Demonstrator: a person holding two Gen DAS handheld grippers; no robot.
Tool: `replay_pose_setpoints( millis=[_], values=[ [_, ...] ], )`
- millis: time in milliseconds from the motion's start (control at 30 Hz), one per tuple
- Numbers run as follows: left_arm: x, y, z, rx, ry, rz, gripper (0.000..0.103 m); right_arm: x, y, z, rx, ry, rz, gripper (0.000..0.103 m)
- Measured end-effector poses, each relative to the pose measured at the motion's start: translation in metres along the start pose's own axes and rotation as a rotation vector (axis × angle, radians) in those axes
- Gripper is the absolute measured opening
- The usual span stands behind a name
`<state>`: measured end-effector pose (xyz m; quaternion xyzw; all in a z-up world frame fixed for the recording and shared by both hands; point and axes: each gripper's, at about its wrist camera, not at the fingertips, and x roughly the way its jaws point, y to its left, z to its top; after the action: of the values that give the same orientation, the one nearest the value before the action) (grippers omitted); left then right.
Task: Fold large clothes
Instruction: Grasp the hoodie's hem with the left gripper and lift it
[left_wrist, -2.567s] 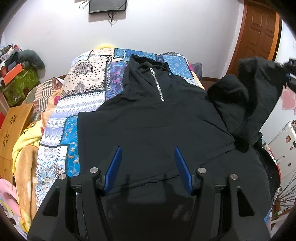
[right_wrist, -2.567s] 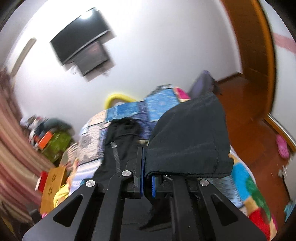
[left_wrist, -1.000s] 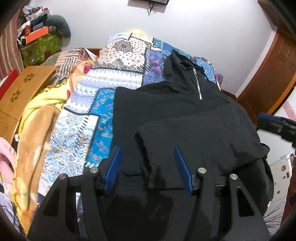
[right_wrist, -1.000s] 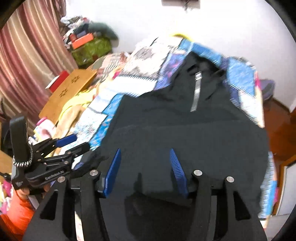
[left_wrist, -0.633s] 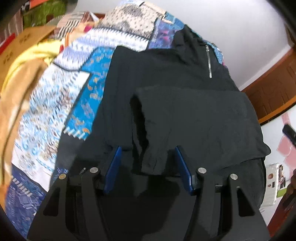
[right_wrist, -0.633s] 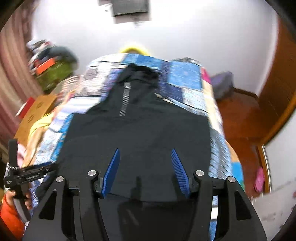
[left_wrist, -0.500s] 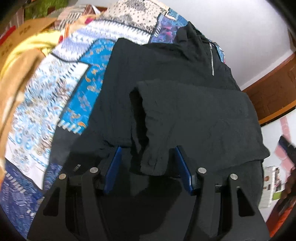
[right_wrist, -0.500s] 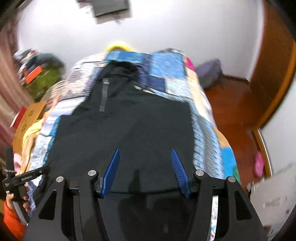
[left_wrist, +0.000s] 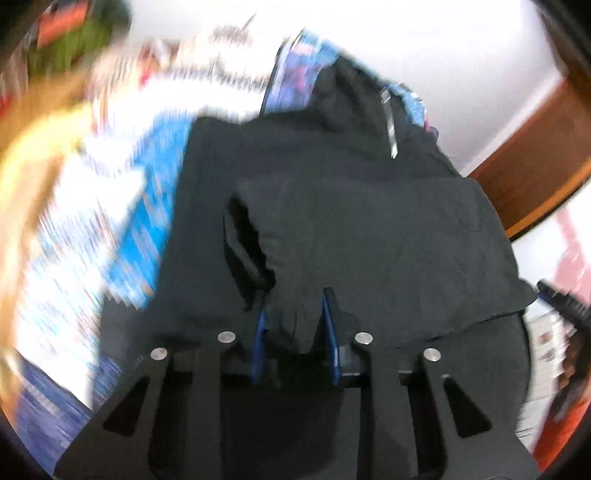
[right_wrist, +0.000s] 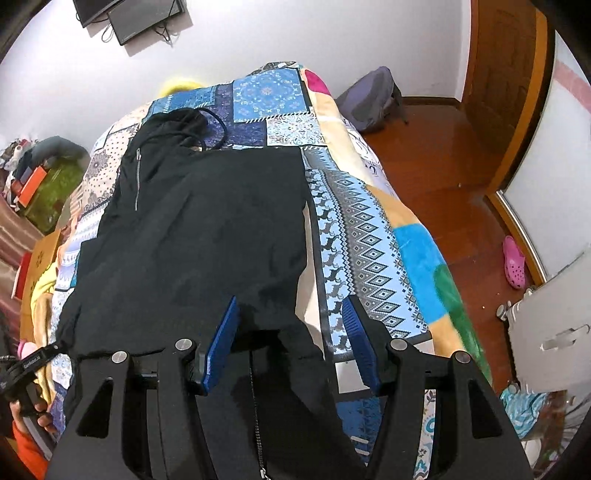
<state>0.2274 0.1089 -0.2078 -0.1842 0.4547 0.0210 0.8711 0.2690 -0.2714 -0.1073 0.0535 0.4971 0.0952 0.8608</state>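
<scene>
I'm seeing the black hoodie (right_wrist: 207, 229) lying flat on the patchwork quilt (right_wrist: 369, 236). My left gripper (left_wrist: 295, 325) has just been closing and is pinching the folded sleeve cuff (left_wrist: 291, 317); my right gripper (right_wrist: 291, 332) is hovering with jaws apart over the hoodie's near hem.

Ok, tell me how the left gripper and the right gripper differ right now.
The left gripper has its jaws narrow, just closing around a bunched fold of the black hoodie; the right gripper stands wide and grips nothing. The left gripper sits over the folded-in sleeve cuff; the right gripper straddles the hoodie's edge by the patchwork blanket. Both have blue pads and point down at the bed.
</scene>
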Motion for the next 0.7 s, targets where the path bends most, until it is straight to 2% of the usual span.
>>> replay_pose_setpoints(
  millis=[167, 300, 400, 533, 700],
  values=[
    [-0.048, -0.037, 0.041, 0.166, -0.198, 0.057, 0.021, -0.008, 0.006, 0.010, -0.023, -0.039, -0.007, 0.054],
    [-0.089, -0.057, 0.077, 0.234, -0.355, 0.046, 0.020, -0.015, 0.011, 0.017, -0.033, -0.074, 0.000, 0.054],
    [-0.108, -0.060, 0.097, 0.246, -0.431, 0.048, 0.020, -0.014, 0.017, 0.020, -0.041, -0.077, 0.015, 0.054],
    [-0.108, -0.053, 0.108, 0.264, -0.451, 0.095, 0.020, -0.001, 0.026, 0.014, -0.075, -0.039, 0.018, 0.054],
    [-0.069, -0.027, 0.099, 0.225, -0.341, 0.146, 0.020, 0.022, 0.035, 0.004, -0.116, 0.028, 0.003, 0.054]
  ],
)
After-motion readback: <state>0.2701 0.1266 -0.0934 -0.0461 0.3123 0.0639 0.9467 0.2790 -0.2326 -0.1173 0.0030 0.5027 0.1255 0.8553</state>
